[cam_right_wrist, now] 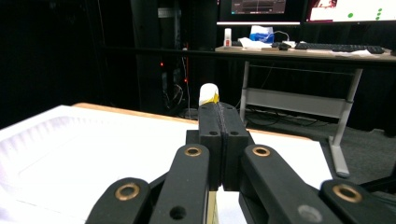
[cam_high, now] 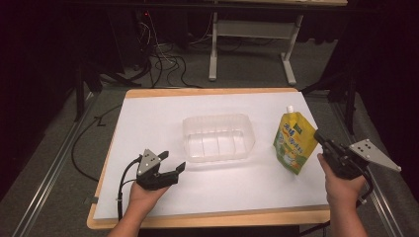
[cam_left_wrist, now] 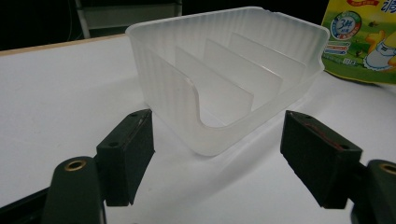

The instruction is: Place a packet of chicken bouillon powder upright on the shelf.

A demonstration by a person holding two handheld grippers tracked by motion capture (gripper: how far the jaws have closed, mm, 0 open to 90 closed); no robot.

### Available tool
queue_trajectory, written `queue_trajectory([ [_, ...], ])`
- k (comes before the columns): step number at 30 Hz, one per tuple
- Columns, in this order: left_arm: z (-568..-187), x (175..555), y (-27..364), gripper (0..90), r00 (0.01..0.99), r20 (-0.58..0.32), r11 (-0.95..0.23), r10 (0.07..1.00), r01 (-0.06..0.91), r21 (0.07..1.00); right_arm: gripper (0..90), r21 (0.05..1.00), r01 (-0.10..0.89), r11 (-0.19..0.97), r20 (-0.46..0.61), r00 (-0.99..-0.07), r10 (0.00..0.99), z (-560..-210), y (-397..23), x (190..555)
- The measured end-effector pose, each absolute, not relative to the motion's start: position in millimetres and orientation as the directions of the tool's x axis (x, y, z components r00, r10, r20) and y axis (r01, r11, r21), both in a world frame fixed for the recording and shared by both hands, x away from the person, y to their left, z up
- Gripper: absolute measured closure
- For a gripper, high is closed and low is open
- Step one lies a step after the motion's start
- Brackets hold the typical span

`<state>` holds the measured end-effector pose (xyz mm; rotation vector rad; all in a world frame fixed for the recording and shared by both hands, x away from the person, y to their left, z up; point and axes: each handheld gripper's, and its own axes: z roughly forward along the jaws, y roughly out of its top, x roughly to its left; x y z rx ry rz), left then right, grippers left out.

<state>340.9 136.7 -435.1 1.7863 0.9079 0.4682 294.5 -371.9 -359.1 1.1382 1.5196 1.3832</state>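
Near the tabletop's right edge, your right gripper [cam_high: 320,139] has its jaws clamped tight on the yellow-green spout pouch [cam_high: 293,140], holding it upright. At the tabletop's middle sits the clear divided tray [cam_high: 219,138]. Toward the front-left corner, your left gripper [cam_high: 173,162] points at the tray, jaws spread wide, gripping nothing.

Your white tabletop [cam_high: 163,118] is brightly and evenly lit from above; the surrounding room falls to near black. Shadows beneath the translucent bin [cam_left_wrist: 224,79] are soft. Your high view is grainy and soft. The monitors [cam_right_wrist: 299,9] show glare.
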Motion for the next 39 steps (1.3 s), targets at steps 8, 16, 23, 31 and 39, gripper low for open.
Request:
queue_trajectory([
  [8, -435.7, 340.8, 134.6, 26.3, 0.644, -0.090, -0.194, 0.760, 0.357, 0.914, 87.7, 0.992, 0.127, 0.013, 0.024, -0.291, 0.957, -368.1, -378.0, 282.4],
  [16, -439.8, 348.0, 130.7, 27.4, 0.626, -0.086, -0.197, 0.775, 0.369, 0.908, 64.6, 0.980, 0.198, 0.020, 0.043, -0.308, 0.950, -375.3, -376.0, 288.7],
  [23, -445.4, 380.2, 108.2, 39.2, 0.537, -0.126, -0.136, 0.834, 0.421, 0.897, 56.9, 0.948, 0.318, 0.006, 0.099, -0.315, 0.944, -391.5, -374.6, 304.0],
  [31, -453.3, 390.6, 77.8, 73.2, 0.421, -0.041, -0.166, 0.906, 0.442, 0.882, 76.6, 0.936, 0.350, -0.030, 0.144, -0.306, 0.941, -392.6, -367.7, 313.0],
  [39, -452.8, 384.9, 64.1, 73.8, 0.443, -0.035, -0.182, 0.896, 0.436, 0.881, 90.0, 0.934, 0.357, -0.006, 0.124, -0.307, 0.944, -392.9, -361.5, 315.6],
])
